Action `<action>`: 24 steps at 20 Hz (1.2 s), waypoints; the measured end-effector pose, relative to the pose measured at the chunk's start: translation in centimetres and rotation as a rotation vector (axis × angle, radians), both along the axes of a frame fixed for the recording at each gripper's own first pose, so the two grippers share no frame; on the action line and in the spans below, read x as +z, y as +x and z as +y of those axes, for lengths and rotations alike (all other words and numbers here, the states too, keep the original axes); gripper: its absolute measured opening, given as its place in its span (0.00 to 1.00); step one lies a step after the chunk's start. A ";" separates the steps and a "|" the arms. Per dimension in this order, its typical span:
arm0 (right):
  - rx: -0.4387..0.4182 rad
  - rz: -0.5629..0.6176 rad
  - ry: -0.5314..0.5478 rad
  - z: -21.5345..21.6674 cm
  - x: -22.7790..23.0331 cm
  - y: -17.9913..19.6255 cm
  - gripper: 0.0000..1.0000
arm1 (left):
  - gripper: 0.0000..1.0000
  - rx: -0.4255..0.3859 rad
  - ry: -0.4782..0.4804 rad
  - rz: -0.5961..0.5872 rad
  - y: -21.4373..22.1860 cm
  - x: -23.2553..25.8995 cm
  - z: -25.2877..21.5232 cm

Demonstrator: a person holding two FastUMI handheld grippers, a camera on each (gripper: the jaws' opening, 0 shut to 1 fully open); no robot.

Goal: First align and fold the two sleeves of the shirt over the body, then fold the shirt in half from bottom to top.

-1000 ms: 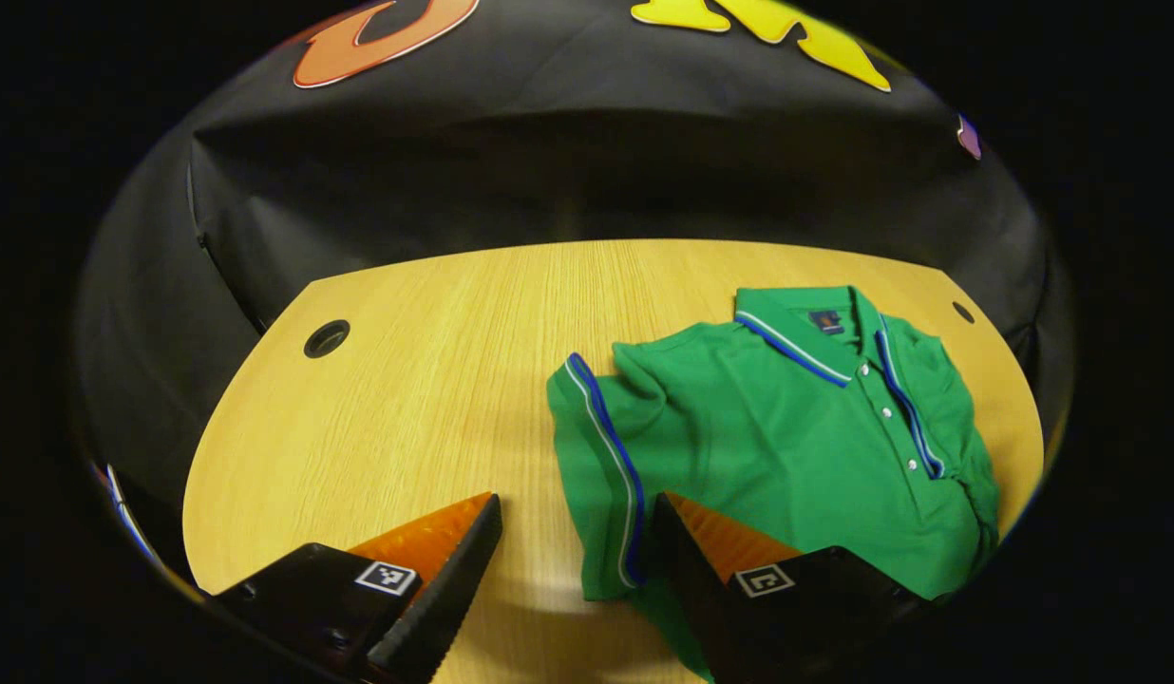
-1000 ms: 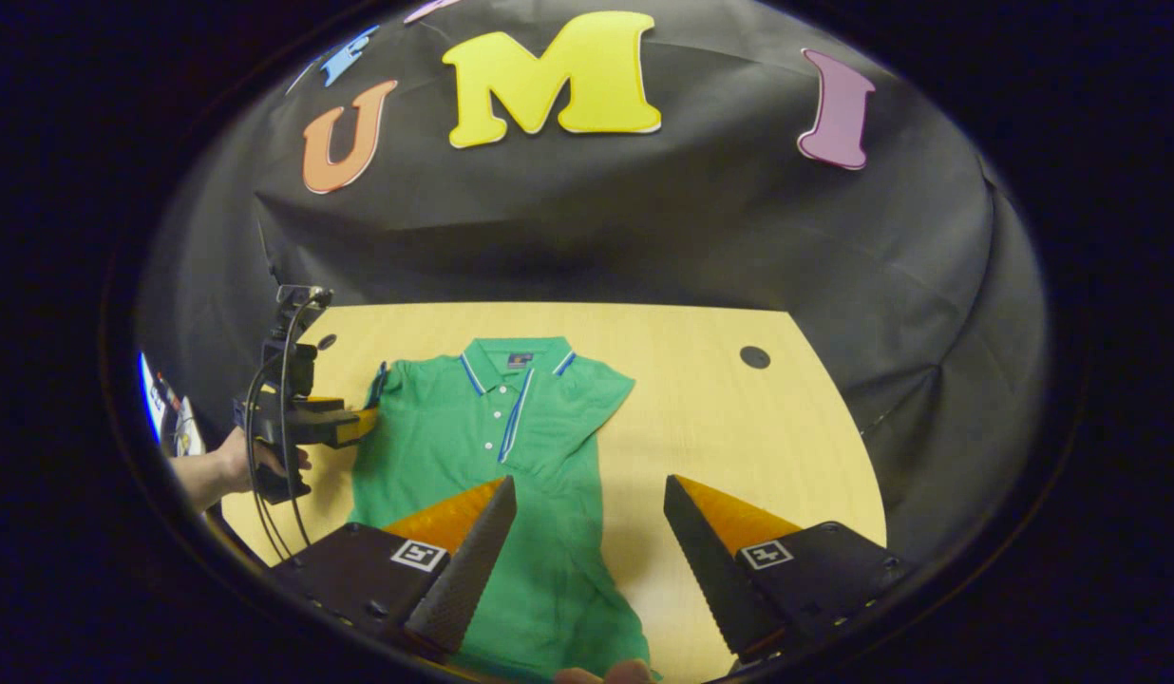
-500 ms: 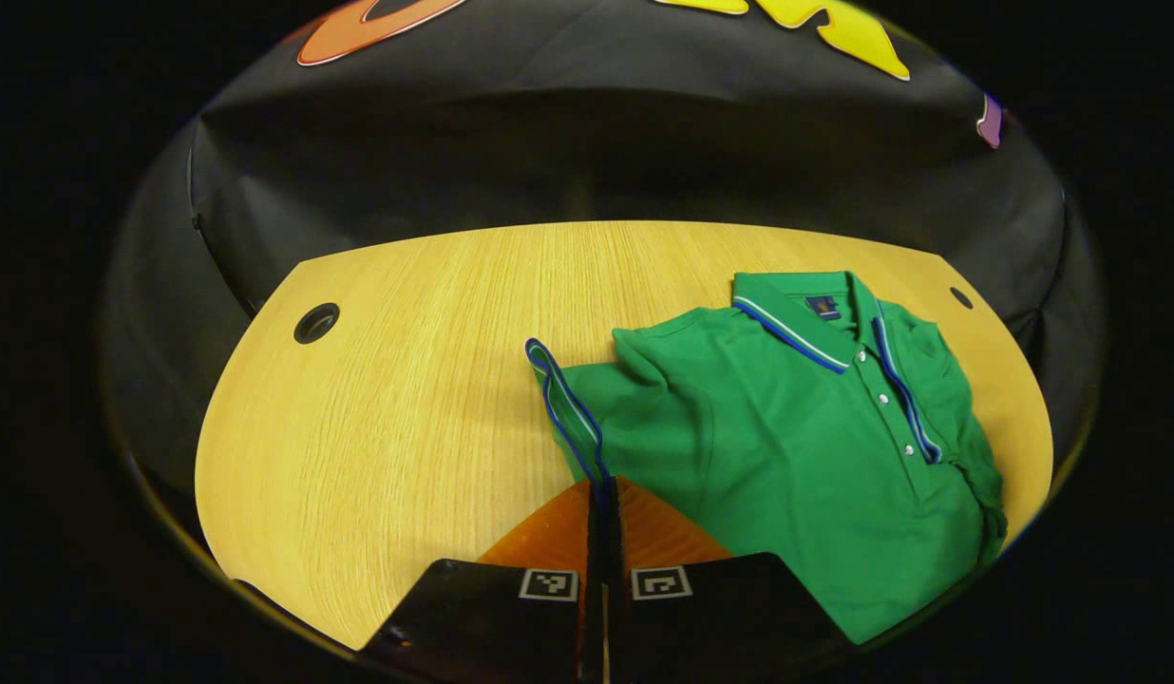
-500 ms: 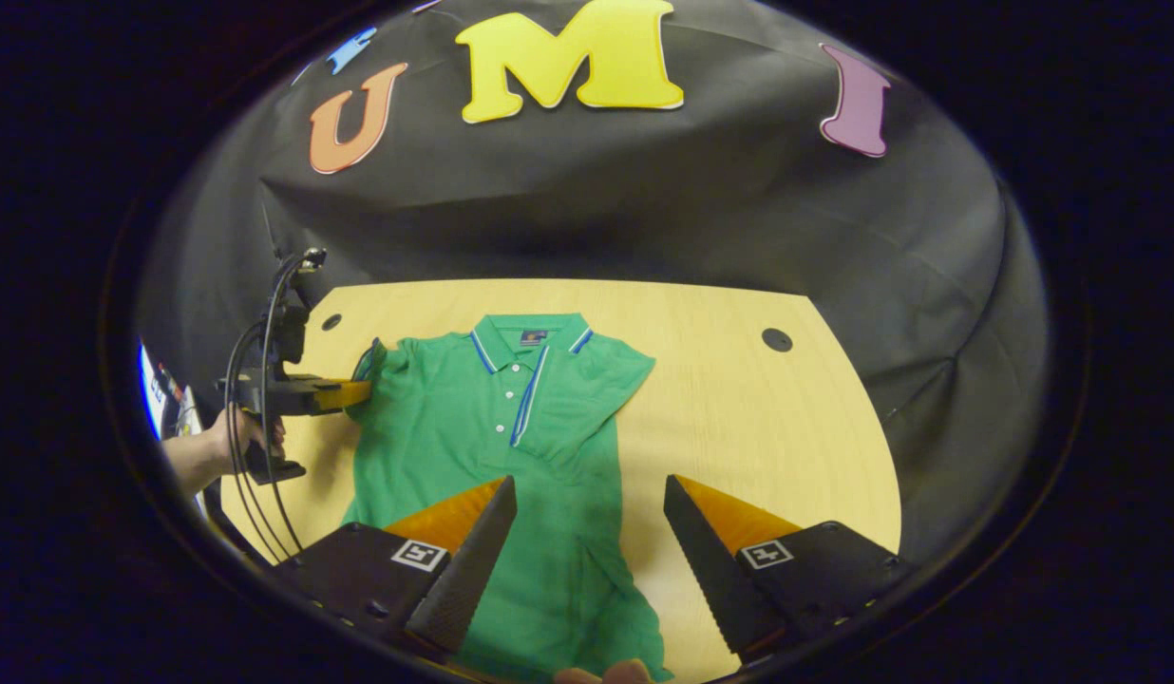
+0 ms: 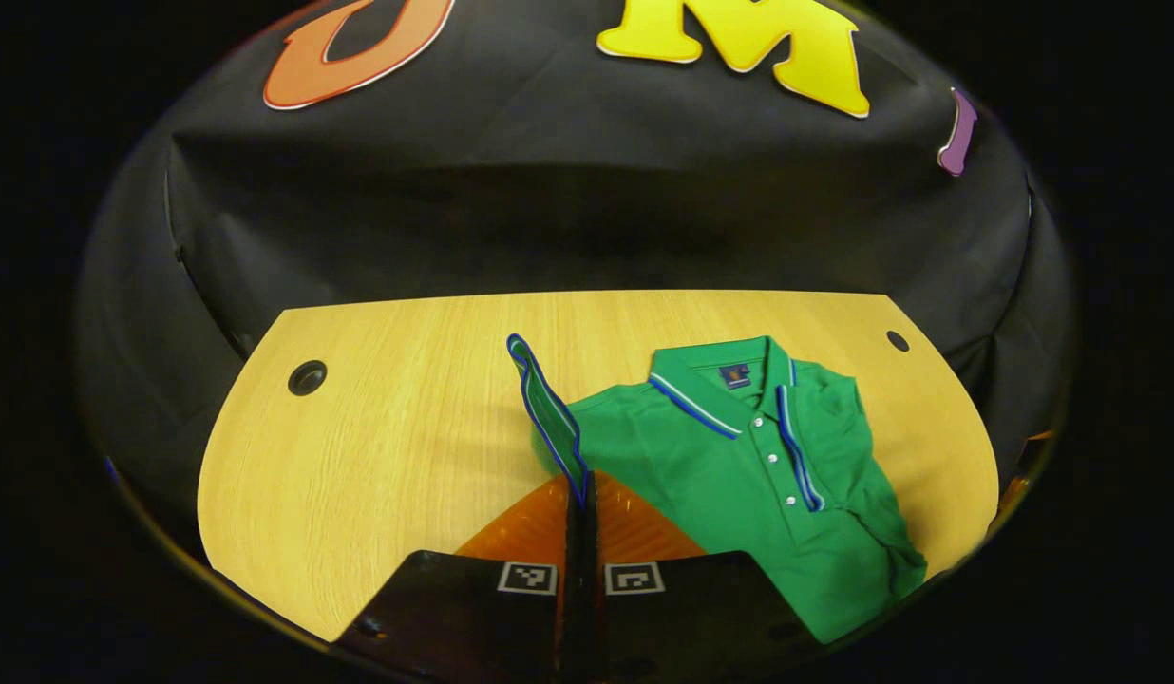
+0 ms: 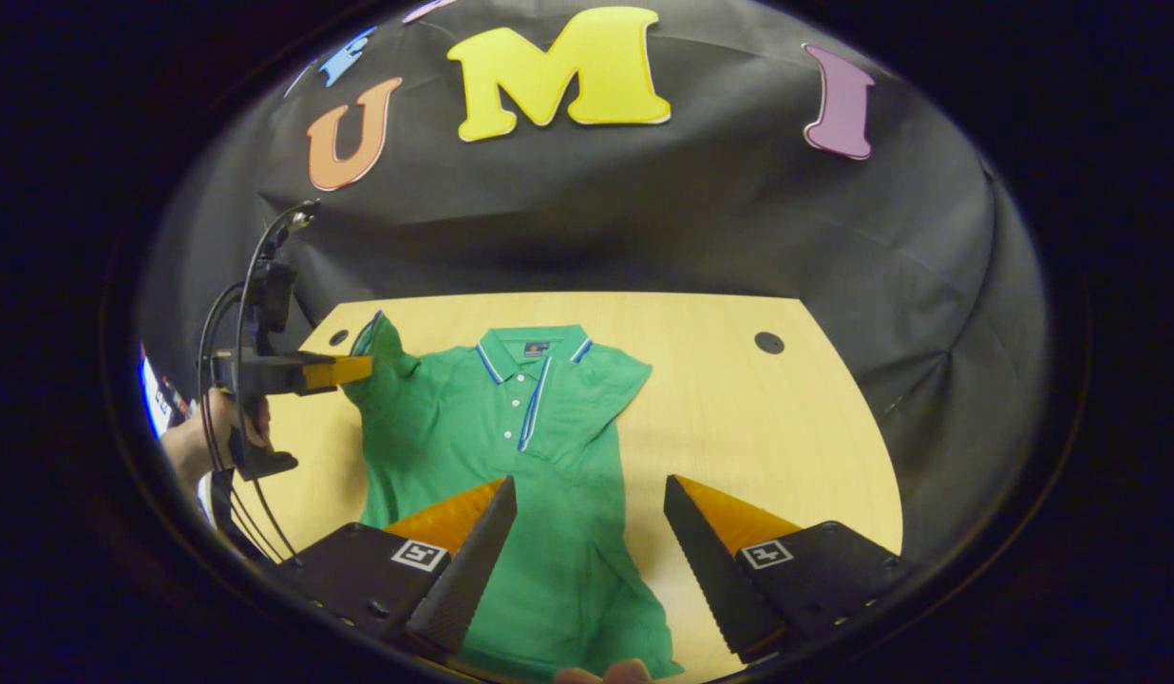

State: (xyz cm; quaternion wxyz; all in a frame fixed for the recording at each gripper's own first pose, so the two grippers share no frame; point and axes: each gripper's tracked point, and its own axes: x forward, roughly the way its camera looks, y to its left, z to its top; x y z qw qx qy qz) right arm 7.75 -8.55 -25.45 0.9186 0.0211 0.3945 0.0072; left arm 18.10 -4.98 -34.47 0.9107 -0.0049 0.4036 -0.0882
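In the left gripper view, the left gripper (image 5: 579, 494) has its fingers pressed together on the blue-trimmed cuff of the sleeve (image 5: 547, 410), which stands lifted off the wooden table (image 5: 388, 446). The green shirt (image 5: 739, 475) lies flat to its right; a small dark label (image 5: 735, 374) inside the collar is too small to read. A round hole (image 5: 307, 377) sits in the table's far left corner.

In the right gripper view, the right gripper (image 6: 590, 499) hovers wide apart over the shirt's lower body, holding nothing. The other sleeve (image 6: 587, 399) lies folded over the chest. A hand (image 6: 199, 439) holds the left gripper at the raised sleeve.
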 end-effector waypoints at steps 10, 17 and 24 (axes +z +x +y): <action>-0.089 -0.009 0.006 -3.7 1.1 -3.9 0.96 | 0.14 -0.060 -0.084 0.000 -0.1 1.1 -10.9; -0.012 -0.107 -0.008 -1.9 3.5 -3.6 0.96 | 1.00 0.031 -0.048 -0.121 -2.6 6.6 -7.4; 0.087 -0.176 -0.031 1.2 4.8 -6.0 0.96 | 1.00 0.144 -0.048 -0.206 -10.9 12.7 -2.9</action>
